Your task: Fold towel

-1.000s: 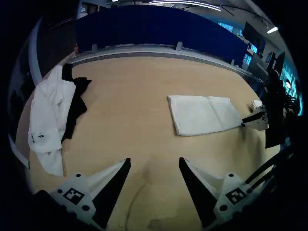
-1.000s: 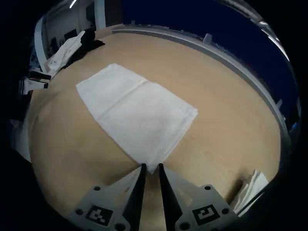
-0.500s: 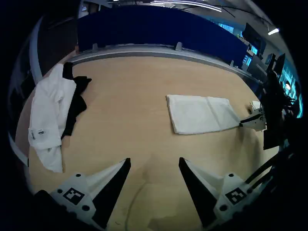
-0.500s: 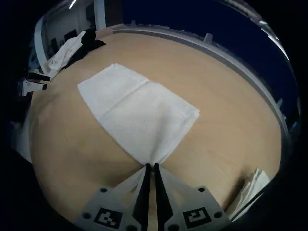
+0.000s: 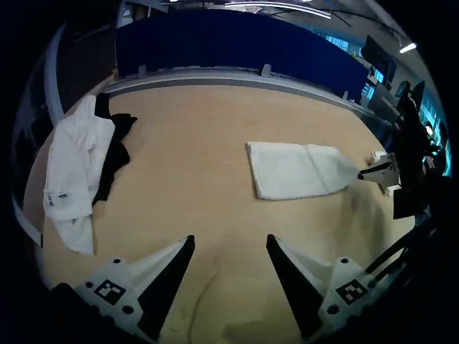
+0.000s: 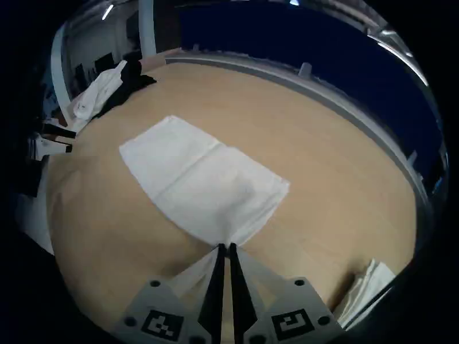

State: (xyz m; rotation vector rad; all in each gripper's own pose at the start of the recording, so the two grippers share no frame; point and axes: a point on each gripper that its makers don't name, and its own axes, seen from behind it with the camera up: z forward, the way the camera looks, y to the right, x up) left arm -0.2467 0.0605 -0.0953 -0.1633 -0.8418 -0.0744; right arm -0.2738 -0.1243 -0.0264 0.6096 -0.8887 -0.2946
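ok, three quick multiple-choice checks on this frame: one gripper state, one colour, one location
1. How does the right gripper stand to the white towel?
A) open, above it
B) shut on its near corner
C) shut on its middle

2. What colour is the partition behind the table?
A) dark blue
B) red
C) green

3. Where does the white garment lie?
A) on the towel
B) leaning on the partition
C) near the table's edge, against a black garment

Answers:
1 B: in the right gripper view both fingers meet on the towel's corner.
2 A: the left gripper view shows a dark blue panel along the far side.
3 C: it lies at the left in the left gripper view, well apart from the towel, with black cloth beside it.
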